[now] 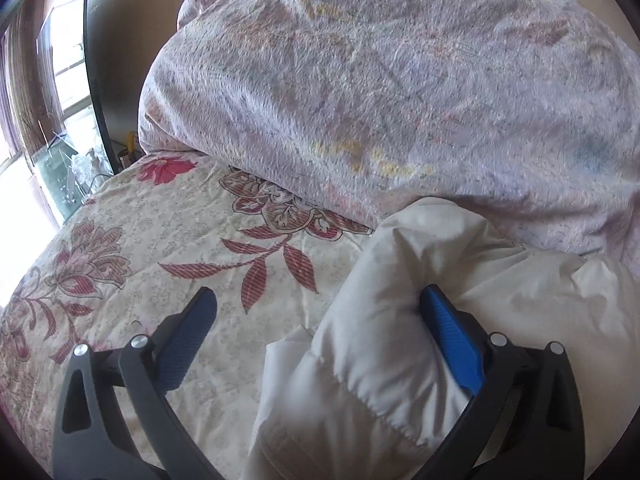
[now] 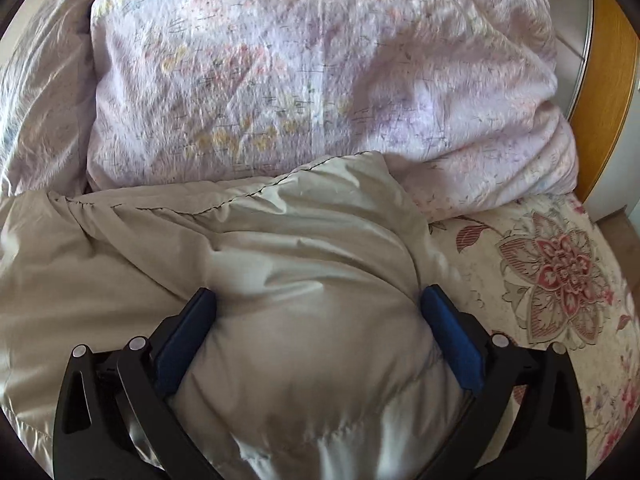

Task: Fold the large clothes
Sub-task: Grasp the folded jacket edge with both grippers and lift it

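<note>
Left gripper point(image 1: 318, 312): jaws spread wide, clamping nothing; the right-hand pad presses against a puffy fold of the padded jacket point(image 1: 400, 320), the left-hand pad hangs over the bedspread point(image 1: 160, 232)
Right gripper point(image 2: 318, 312): jaws wide apart, both pads flanking a bulging pillow of the jacket without a true pinch
Jacket position: pale, quilted, lying bunched on the bed, its far edge touching the heaped duvet point(image 2: 300, 80)
Progress: early, by my reading; the jacket looks rumpled and no neat fold shows, so spreading, folding and squaring up all seem left to do
Surface: cream bedspread with red flowers, soft and likely to give under pressure
Room: bright window point(image 1: 60, 100) at far left, wooden door frame point(image 2: 608, 80) at far right
</note>
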A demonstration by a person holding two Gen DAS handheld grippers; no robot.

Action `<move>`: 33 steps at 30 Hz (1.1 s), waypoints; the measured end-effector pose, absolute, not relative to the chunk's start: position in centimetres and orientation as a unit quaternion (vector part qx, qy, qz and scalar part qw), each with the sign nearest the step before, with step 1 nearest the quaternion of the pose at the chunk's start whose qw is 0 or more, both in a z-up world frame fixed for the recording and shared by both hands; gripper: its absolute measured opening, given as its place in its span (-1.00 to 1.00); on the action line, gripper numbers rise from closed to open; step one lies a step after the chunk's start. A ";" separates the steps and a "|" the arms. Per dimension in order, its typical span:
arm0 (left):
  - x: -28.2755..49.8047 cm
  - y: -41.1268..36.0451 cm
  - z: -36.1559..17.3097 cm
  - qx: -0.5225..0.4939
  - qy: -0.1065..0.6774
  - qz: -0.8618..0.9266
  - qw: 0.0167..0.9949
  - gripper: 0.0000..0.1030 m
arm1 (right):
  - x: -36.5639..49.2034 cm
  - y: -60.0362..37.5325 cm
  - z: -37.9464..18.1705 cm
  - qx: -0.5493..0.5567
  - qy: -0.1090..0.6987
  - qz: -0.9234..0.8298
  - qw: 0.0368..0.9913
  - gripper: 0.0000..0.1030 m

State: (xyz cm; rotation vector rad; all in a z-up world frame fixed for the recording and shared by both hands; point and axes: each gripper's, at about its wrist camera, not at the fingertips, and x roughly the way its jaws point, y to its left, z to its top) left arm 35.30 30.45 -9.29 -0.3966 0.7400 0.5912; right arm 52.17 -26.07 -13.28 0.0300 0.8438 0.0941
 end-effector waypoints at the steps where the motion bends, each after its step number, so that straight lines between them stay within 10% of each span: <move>1: 35.2 30.7 -9.4 -0.199 0.351 0.281 0.871 0.97 | 52.2 -26.4 -13.4 0.024 0.408 0.050 0.911 0.97; 17: 18.8 30.1 -6.5 -0.341 0.327 0.164 0.866 0.95 | 37.4 -35.8 -9.4 0.291 0.449 0.065 0.842 0.97; 22: 16.2 28.5 -9.4 -0.425 0.328 0.109 0.837 0.92 | 35.3 -34.9 -12.3 0.372 0.483 0.081 0.789 0.53; 33: 18.2 25.3 -11.5 -0.491 0.327 0.079 0.804 0.61 | 35.6 -32.5 -14.2 0.411 0.470 0.102 0.774 0.36</move>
